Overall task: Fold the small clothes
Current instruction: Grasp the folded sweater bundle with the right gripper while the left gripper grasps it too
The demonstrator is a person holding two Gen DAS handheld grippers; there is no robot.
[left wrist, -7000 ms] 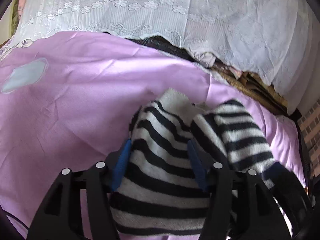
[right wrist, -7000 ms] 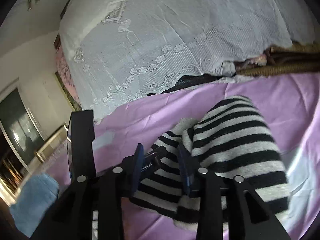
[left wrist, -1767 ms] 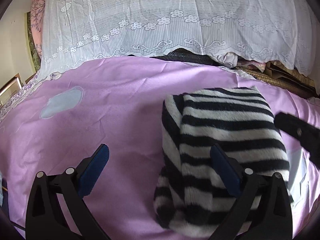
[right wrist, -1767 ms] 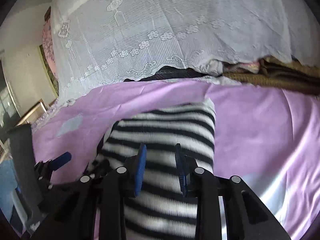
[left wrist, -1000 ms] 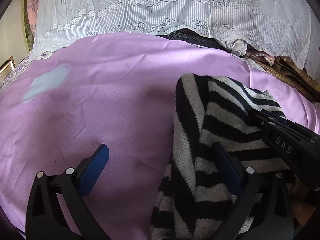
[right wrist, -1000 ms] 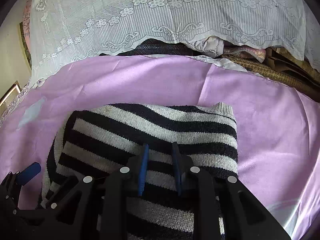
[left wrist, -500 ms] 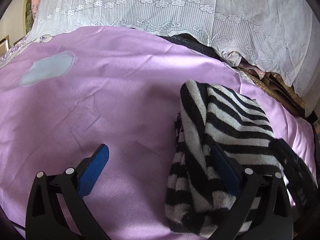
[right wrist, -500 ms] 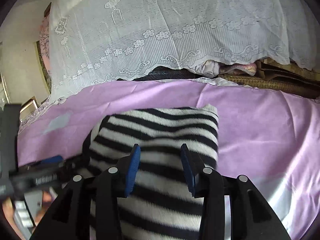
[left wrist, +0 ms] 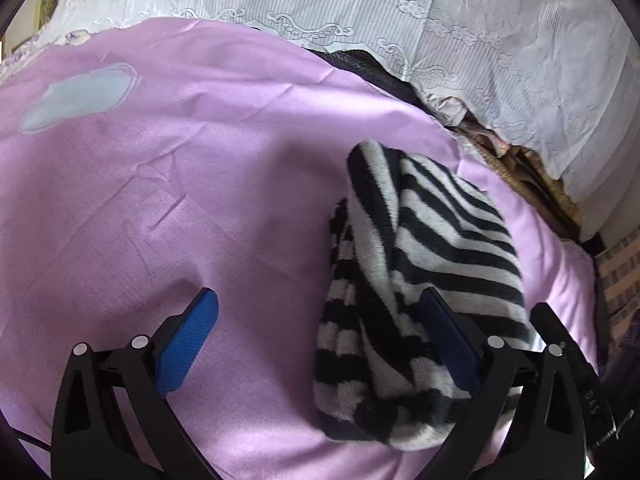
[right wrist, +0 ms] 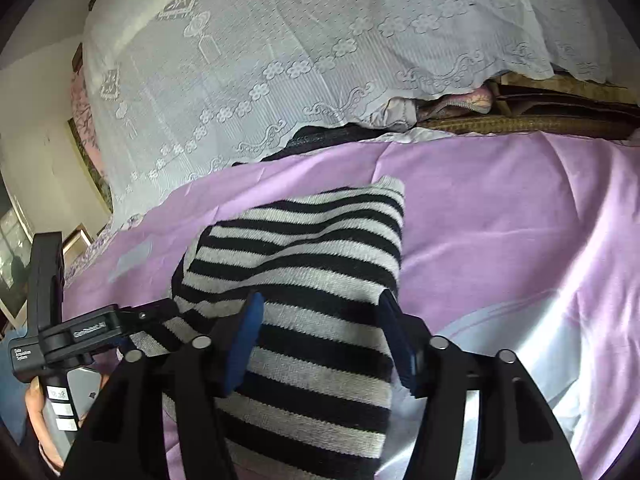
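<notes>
Right gripper (right wrist: pixel 318 338): jaws have just been opening, now about mid-spread. The striped knit garment (right wrist: pixel 312 264) lies between the blue pads, but they straddle it and don't pinch; the right pad sits at the garment's right edge, and I can't tell whether it touches. So it's released, nothing held.

Left gripper (left wrist: pixel 320 340): jaws spread wide, holding nothing. Left pad hangs over bare purple sheet (left wrist: pixel 200 184); right pad is in front of the garment's near right part, contact unclear from this view. In the right wrist view the left gripper's body is at lower left, just beside the garment's left edge.

Garment position: lying on the purple sheet on the bed, folded into a compact, thick bundle with several layers stacked at the left edge. Stripes run across, ribbed hem at the far corner. White lace cover (right wrist: pixel 320 60) and a pile of other fabrics sit behind it, well apart.

Step, my read: fold just laid down and let go, so this is the release/settle phase. Bundle looks lumpy rather than flat.

Next move calls for: back both grippers clear without dragging the top layer, then either press the bundle flat or regrip an edge for one more fold. Risk: fuzzy knit snagging on a pad and reopening the fold.
</notes>
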